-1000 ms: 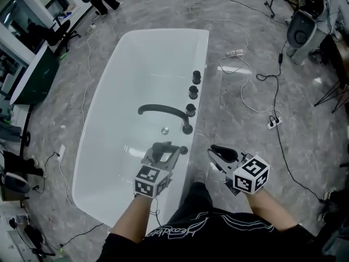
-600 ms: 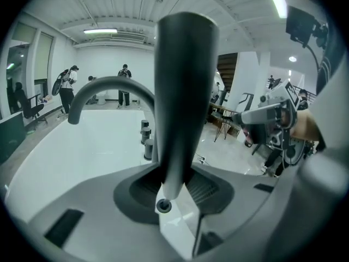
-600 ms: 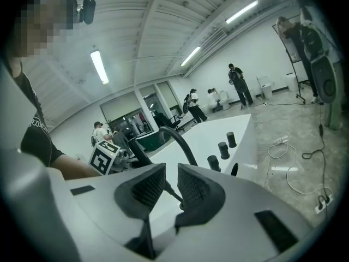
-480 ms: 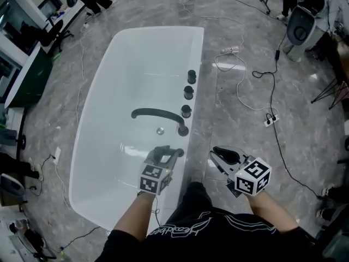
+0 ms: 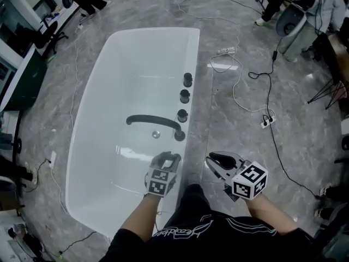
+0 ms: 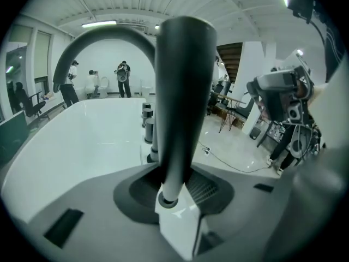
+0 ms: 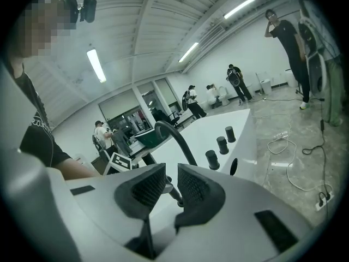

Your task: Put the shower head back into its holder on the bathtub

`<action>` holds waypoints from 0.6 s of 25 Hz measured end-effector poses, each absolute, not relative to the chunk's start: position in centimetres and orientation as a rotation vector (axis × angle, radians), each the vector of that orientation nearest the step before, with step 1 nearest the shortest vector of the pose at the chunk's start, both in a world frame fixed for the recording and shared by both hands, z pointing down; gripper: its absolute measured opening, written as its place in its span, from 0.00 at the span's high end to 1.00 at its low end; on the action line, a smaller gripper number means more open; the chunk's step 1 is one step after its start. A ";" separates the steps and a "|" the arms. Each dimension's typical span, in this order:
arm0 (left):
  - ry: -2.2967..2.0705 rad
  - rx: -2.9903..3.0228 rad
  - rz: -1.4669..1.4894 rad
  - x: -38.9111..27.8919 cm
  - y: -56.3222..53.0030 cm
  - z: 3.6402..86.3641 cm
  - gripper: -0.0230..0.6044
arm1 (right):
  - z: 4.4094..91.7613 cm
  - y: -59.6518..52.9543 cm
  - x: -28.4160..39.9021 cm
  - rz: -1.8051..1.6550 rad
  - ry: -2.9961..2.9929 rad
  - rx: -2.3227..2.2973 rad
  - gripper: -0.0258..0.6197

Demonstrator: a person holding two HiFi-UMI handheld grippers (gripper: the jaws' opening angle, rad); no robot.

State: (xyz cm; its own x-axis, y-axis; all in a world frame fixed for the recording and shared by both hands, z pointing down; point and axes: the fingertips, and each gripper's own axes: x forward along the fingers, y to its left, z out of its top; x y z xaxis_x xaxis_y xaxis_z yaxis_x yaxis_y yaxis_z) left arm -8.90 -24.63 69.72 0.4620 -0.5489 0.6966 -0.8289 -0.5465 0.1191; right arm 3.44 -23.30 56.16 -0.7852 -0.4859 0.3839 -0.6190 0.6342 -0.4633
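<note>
The dark shower head (image 6: 182, 91) stands upright between the pads of my left gripper (image 6: 174, 189), which is shut on its handle. In the head view my left gripper (image 5: 167, 161) hangs low over the right rim of the white bathtub (image 5: 103, 108), just this side of the curved black faucet (image 5: 152, 120). The holder is hidden under the gripper there. Three black knobs (image 5: 184, 95) line the rim beyond the faucet. My right gripper (image 5: 217, 161) is off to the right over the floor, with its jaws a little apart and nothing in them (image 7: 170, 187).
Cables (image 5: 240, 86) and a power strip (image 5: 266, 122) lie on the grey stone floor right of the tub. A round grey machine (image 5: 292, 23) stands at the back right. Several people stand beyond the tub's far end (image 6: 124, 72).
My left gripper has come down with the shower head toward the tub rim near the faucet. The right gripper has barely moved.
</note>
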 end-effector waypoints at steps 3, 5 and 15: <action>-1.169 2.263 0.857 -8.5 -24.5 71.1 0.75 | 56.9 -23.1 3.8 0.881 -2.609 0.895 0.85; -1.177 2.259 0.857 -8.5 -24.4 71.8 0.75 | 57.4 -22.9 4.0 0.886 -2.594 0.894 0.85; -1.188 2.236 0.924 -7.9 -23.9 74.8 0.75 | 58.0 -23.0 3.4 0.893 -2.578 0.867 0.85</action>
State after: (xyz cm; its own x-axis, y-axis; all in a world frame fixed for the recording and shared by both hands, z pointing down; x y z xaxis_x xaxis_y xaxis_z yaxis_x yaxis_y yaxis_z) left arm -7.89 -23.95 74.82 0.4068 -0.5479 0.7310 -0.8435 -0.5325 0.0703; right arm 3.41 -22.97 58.03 -0.7813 -0.4490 0.4336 -0.6210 0.6292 -0.4673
